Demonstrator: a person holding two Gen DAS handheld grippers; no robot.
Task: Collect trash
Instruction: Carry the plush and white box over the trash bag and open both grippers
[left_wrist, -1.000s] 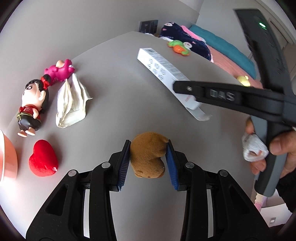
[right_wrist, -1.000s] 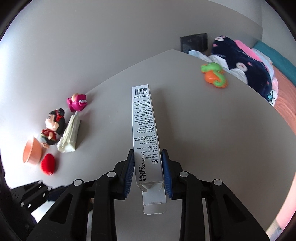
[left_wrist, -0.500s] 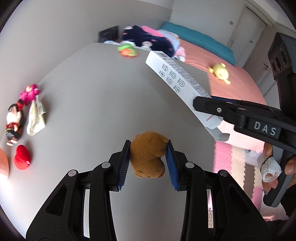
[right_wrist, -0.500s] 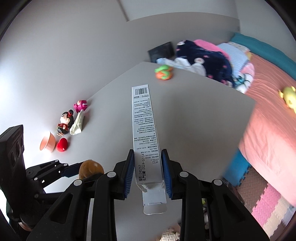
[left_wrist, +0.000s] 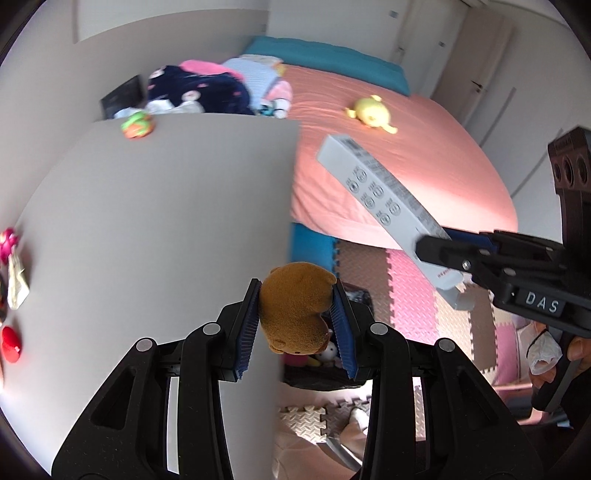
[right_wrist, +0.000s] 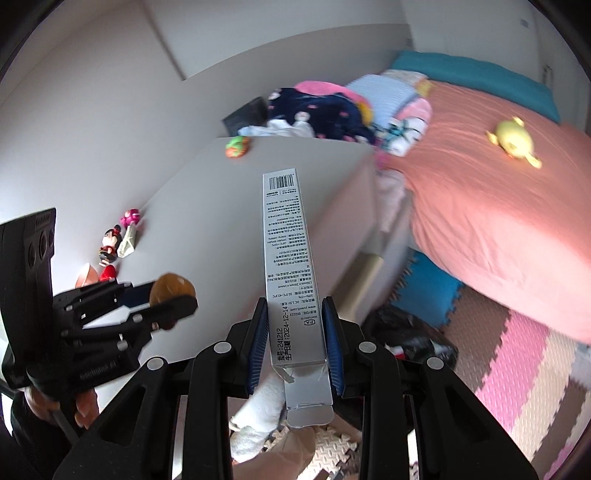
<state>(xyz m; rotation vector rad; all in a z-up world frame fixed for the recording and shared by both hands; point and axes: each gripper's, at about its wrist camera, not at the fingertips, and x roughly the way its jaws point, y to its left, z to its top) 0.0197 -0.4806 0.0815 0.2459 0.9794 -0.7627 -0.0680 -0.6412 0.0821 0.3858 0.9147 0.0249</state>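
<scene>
Left gripper (left_wrist: 295, 321) clamped on brown plush (left_wrist: 293, 314), right gripper (right_wrist: 295, 343) pinching long carton (right_wrist: 290, 266): release only squarely over black trash bag (right_wrist: 413, 332).

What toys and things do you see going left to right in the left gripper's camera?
Red heart → green-and-orange toy → brown plush in the left gripper → yellow plush → white box.

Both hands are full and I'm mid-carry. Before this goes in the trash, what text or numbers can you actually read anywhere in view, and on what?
"DAS": white letters on the side of the right gripper, left wrist view.
"241212": on the white box, near the jaws.
"2024-12-14": same box, next line.
Barcode at the box's far end: digits too small to read.
Remaining box print and icons: too small to read.
Brown plush in the left gripper: no text.
</scene>
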